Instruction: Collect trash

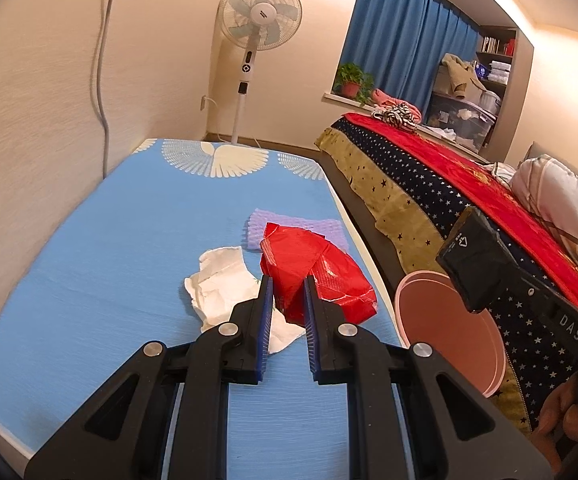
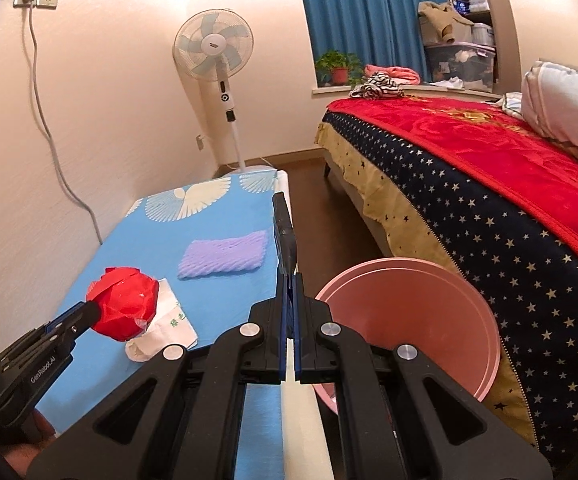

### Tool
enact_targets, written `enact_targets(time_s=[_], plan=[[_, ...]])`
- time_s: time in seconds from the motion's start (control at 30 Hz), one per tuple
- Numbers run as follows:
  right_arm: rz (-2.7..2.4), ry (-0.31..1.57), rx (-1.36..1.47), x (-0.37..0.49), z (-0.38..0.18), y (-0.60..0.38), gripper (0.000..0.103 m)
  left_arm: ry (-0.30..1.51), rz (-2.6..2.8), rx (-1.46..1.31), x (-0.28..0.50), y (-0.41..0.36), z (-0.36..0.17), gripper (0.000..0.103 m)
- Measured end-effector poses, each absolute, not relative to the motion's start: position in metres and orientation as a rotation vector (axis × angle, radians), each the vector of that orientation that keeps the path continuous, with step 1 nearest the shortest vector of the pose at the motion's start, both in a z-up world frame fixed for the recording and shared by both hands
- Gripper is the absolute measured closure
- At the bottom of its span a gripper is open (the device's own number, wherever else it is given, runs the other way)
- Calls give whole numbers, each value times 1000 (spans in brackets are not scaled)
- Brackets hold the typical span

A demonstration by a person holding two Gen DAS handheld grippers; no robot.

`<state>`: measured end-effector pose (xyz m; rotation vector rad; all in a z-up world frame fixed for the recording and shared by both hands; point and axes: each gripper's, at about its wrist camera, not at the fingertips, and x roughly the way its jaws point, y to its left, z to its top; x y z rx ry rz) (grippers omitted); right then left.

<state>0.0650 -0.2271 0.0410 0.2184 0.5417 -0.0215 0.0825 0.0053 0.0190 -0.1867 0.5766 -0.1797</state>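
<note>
A crumpled red plastic bag (image 1: 317, 272) lies on the blue table cover (image 1: 109, 240), partly over a white crumpled wrapper (image 1: 221, 284) and next to a purple foam net (image 1: 301, 226). My left gripper (image 1: 287, 284) is shut on the red bag's near edge; it also shows in the right wrist view (image 2: 89, 312) with the red bag (image 2: 125, 304). My right gripper (image 2: 290, 280) is shut on a flat black strip (image 2: 283, 232) that sticks up from its tips, beside the pink bin (image 2: 409, 320). The bin also shows in the left wrist view (image 1: 449, 328).
A bed with a red and star-patterned cover (image 2: 489, 184) runs along the right. A standing fan (image 2: 219, 64) is at the far wall. A cable (image 2: 45, 120) hangs from wall sockets. A potted plant (image 2: 339, 68) and storage boxes stand by the blue curtain.
</note>
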Motion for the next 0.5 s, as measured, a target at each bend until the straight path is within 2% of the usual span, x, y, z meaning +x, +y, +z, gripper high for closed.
enact_targets(time_s=[0.5], plan=[[-63, 534, 206, 75, 36, -230, 101, 586, -202, -171, 92, -8, 8, 88]])
